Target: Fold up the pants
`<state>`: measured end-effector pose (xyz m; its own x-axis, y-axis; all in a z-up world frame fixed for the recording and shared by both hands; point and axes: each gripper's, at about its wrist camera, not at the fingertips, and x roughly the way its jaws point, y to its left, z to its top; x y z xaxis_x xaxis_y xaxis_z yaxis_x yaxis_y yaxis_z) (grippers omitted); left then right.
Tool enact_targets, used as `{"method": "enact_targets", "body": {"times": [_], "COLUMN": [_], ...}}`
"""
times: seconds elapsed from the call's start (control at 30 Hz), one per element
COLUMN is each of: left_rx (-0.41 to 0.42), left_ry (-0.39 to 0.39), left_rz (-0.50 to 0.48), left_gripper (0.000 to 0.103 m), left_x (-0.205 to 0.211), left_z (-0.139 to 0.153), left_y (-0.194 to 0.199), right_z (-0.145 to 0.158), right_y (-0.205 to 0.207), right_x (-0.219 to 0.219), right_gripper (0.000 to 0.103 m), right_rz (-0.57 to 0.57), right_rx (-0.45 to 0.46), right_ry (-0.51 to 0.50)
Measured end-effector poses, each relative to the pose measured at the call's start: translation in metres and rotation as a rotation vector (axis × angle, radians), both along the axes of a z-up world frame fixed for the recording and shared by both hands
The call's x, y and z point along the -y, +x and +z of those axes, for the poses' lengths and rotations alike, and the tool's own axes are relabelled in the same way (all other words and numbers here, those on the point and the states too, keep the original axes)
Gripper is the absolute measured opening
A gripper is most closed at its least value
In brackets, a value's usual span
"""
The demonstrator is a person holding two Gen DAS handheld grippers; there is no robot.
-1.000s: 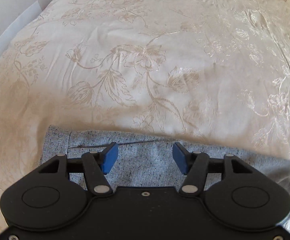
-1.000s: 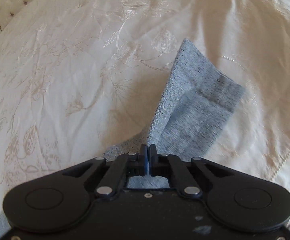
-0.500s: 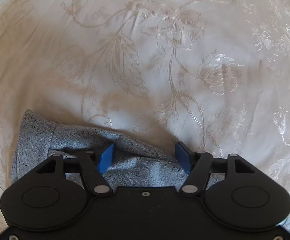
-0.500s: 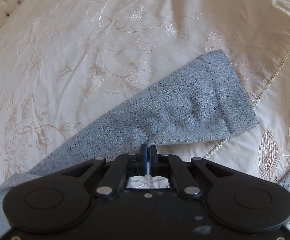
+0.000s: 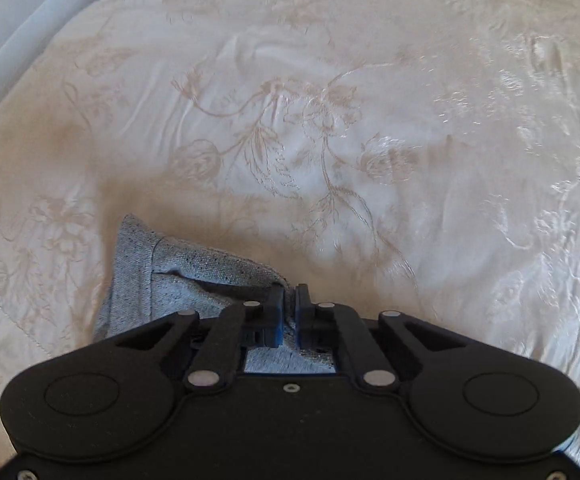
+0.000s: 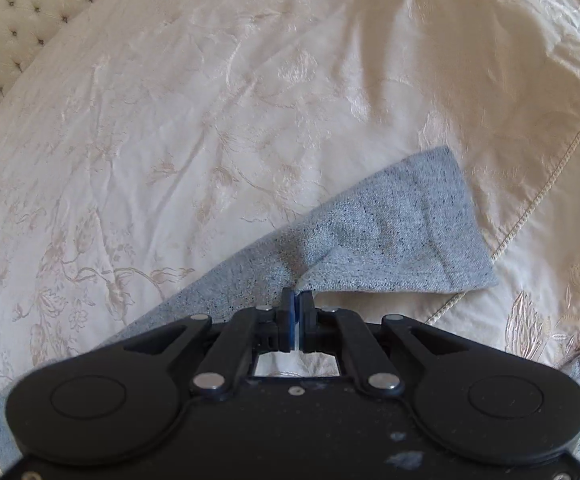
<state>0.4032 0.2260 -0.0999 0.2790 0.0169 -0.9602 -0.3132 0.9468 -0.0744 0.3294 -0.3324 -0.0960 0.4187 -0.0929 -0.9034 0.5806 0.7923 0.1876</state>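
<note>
The bed [image 5: 330, 100] gives you open bedspread ahead of both grippers. In the left view its edge curves along the upper left; in the right view a tufted headboard [image 6: 14, 12] borders the upper left and a corded seam [image 6: 546, 184] runs down the right.

Your left gripper [image 5: 289, 312] points steeply down, jaws clenched on a bunched fold of the pants [image 5: 162, 280], which trail left of the jaws to a hemmed end.

Your right gripper [image 6: 297, 312] also points steeply down, jaws clenched on the near edge of a pant leg [image 6: 390, 240]. The leg's long axis runs diagonally from lower left to upper right, its hemmed end lying over the corded seam.
</note>
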Motion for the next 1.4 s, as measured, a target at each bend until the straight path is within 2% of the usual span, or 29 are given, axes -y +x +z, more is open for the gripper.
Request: {"method": "enact_targets", "body": {"times": [0.13, 0.23, 0.3, 0.37, 0.43, 0.47, 0.57, 0.63, 0.8, 1.03, 1.13, 1.17, 1.23, 1.3, 1.37, 1.4], "left_rx": [0.085, 0.055, -0.006, -0.103, -0.177, -0.184, -0.157, -0.119, -0.050, -0.048, -0.052, -0.064, -0.073, -0.047, -0.043, -0.045], "left_ry": [-0.050, -0.063, -0.046, -0.038, -0.046, -0.045, -0.018, -0.048, -0.161, -0.125, -0.108, -0.101, -0.101, -0.115, -0.135, -0.146], "left_rz": [-0.013, 0.006, 0.034, 0.058, 0.084, 0.088, 0.052, 0.068, 0.204, 0.281, 0.294, 0.302, 0.319, 0.329, 0.328, 0.324], "left_gripper": [0.006, 0.006, 0.006, 0.006, 0.006, 0.006, 0.010, 0.015, 0.016, 0.019, 0.042, 0.046, 0.046, 0.047, 0.055, 0.055], "left_x": [-0.006, -0.015, -0.019, -0.021, -0.021, -0.019, -0.007, -0.005, -0.003, 0.019, 0.022, 0.023, 0.026, 0.025, 0.022, 0.020], "left_z": [0.044, 0.046, 0.026, -0.004, -0.035, -0.043, -0.051, -0.047, -0.043, -0.063, -0.073, -0.075, -0.077, -0.072, -0.074, -0.078], "left_y": [-0.071, -0.120, -0.153, -0.179, -0.201, -0.208, -0.217, -0.220, -0.227, -0.225, -0.218, -0.216, -0.218, -0.229, -0.235, -0.234], "right_z": [0.043, 0.059, 0.059, 0.049, 0.030, 0.019, -0.011, -0.018, -0.011, 0.003, 0.008, 0.010, 0.015, 0.019, 0.022, 0.022], "right_y": [-0.039, -0.080, -0.108, -0.137, -0.161, -0.171, -0.190, -0.197, -0.197, -0.196, -0.195, -0.195, -0.197, -0.199, -0.200, -0.201], "right_x": [0.004, 0.005, 0.005, 0.004, 0.001, -0.001, -0.004, -0.008, -0.006, 0.000, 0.004, 0.004, 0.007, 0.009, 0.006, 0.003], "right_gripper": [0.002, 0.002, 0.002, 0.002, 0.002, 0.002, 0.002, 0.002, 0.002, 0.002, 0.002, 0.002, 0.002, 0.002, 0.002, 0.002], "right_rz": [0.015, 0.006, -0.010, -0.022, -0.033, -0.041, -0.057, -0.046, 0.006, 0.077, 0.096, 0.099, 0.086, 0.059, 0.052, 0.054], "right_rx": [0.061, 0.052, 0.027, -0.024, -0.085, -0.118, -0.184, -0.192, -0.146, -0.082, -0.067, -0.061, -0.049, -0.036, -0.030, -0.034], "right_ry": [0.002, -0.008, 0.001, 0.028, 0.029, 0.034, 0.072, 0.066, 0.084, 0.099, 0.102, 0.099, 0.103, 0.111, 0.099, 0.087]}}
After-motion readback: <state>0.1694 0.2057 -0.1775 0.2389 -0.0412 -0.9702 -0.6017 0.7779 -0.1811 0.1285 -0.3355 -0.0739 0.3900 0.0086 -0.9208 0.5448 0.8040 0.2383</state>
